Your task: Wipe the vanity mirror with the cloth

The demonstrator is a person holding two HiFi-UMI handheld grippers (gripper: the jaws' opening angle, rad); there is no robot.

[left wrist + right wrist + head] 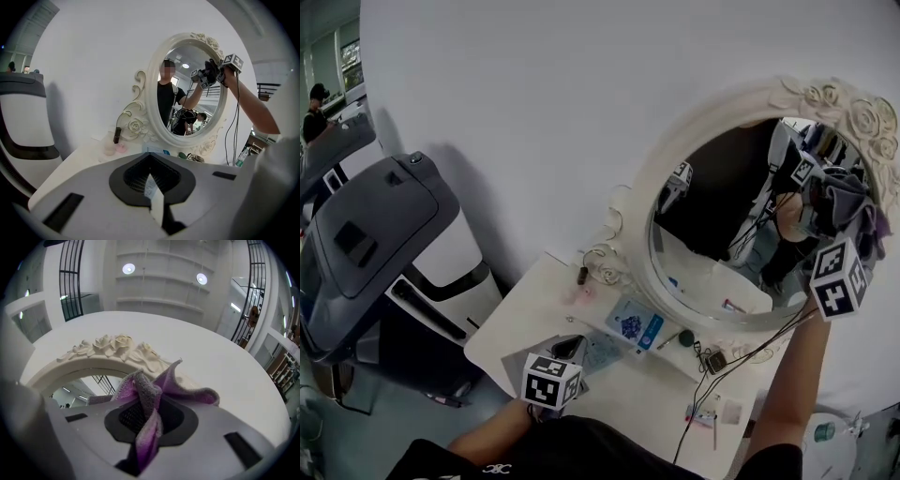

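Right gripper view, hand-held gripper (145, 430) w/ purple cloth (161, 385), by mirror (108, 351) top

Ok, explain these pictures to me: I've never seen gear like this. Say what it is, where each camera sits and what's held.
No robot here: a person holds a two-jaw gripper in each hand. The head view comes from a camera on the person's head; the other two cameras ride on the grippers and look along their jaws. The right gripper is up by the oval mirror in an ornate white frame, shut on a purple and grey cloth. The left gripper is low over the white tabletop, jaws together on a thin white slip that I cannot identify. On the tabletop lie a blue and white packet, a small dark tube and some cables.
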